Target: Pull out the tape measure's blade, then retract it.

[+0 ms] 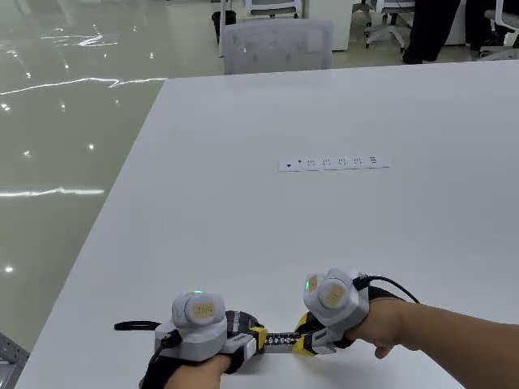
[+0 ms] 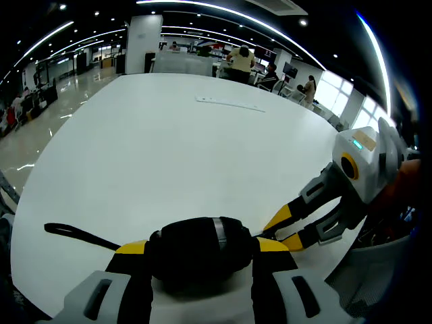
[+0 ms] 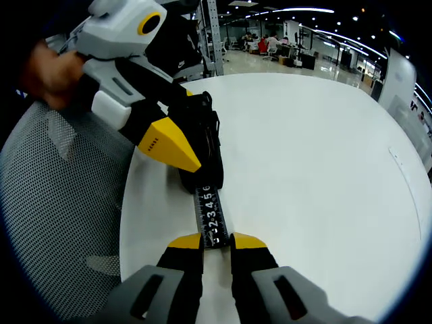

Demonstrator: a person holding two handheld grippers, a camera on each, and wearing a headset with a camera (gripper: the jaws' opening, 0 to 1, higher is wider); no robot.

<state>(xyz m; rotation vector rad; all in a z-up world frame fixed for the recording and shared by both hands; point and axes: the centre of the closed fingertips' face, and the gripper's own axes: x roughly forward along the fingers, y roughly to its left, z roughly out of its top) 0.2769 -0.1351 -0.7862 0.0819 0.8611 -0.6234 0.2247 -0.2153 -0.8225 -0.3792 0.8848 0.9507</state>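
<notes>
A black tape measure (image 1: 240, 326) rests on the white table (image 1: 324, 227) near its front edge. My left gripper (image 1: 253, 337) is shut on its body, which sits between the yellow-tipped jaws in the left gripper view (image 2: 196, 246). A short stretch of yellow blade (image 1: 280, 339) with printed numbers (image 3: 210, 212) runs out to my right gripper (image 1: 302, 340), which is shut on the blade's end (image 3: 216, 240). The tape measure's black wrist strap (image 1: 136, 326) lies on the table to the left.
A white power strip (image 1: 332, 163) lies mid-table, far beyond the grippers. A grey chair (image 1: 276, 46) stands at the table's far end, and a mesh chair back (image 3: 61, 202) is close at the near side. The table's left edge drops to a glossy floor.
</notes>
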